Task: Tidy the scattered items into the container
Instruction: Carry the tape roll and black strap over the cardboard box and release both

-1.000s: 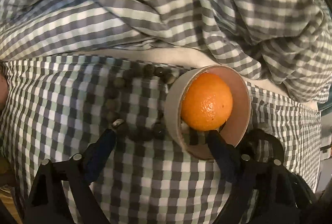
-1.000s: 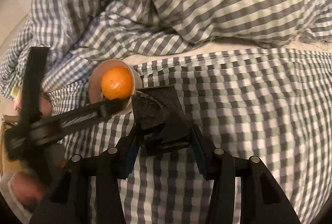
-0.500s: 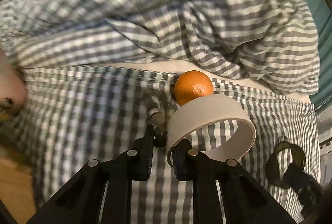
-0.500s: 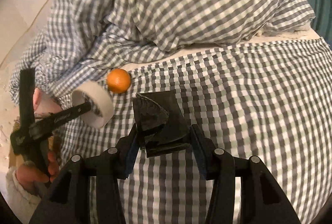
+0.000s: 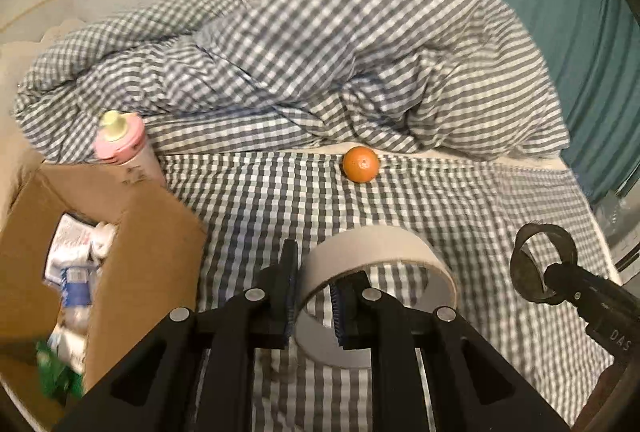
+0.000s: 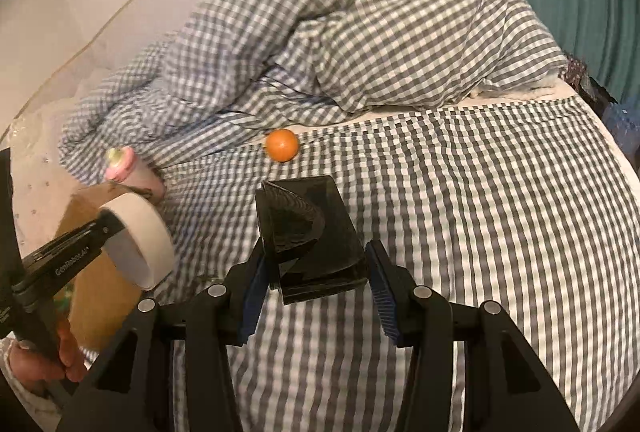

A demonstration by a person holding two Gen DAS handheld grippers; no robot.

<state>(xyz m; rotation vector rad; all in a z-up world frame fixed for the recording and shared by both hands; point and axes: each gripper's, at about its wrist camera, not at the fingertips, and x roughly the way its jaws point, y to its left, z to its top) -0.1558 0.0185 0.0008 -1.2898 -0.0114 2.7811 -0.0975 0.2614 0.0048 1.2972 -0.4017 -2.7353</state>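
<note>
Left wrist view: the left gripper [image 5: 314,296] is clenched on the wall of a white tape ring [image 5: 376,264], one finger outside the band and one inside it. The ring is lifted above the checked bedsheet [image 5: 460,199]; its open axis runs roughly toward 1 o'clock, so the sheet shows through its centre. At 9 o'clock sits the open cardboard box [image 5: 144,232], packets inside, with a pink bottle [image 5: 124,143] upright just beyond its far edge. An orange [image 5: 361,164] lies at 12 o'clock, alone on the sheet at the foot of the rumpled duvet [image 5: 320,63]. At 3 o'clock the right gripper's tip shows, a dark object held in it.

Right wrist view: the right gripper [image 6: 316,282] grasps a black folded wallet-like item [image 6: 308,232], long axis pointing toward 12 o'clock, its open fold facing away from the camera. The ring appears at 9 o'clock, in front of the box, its opening facing about 7 o'clock.
</note>
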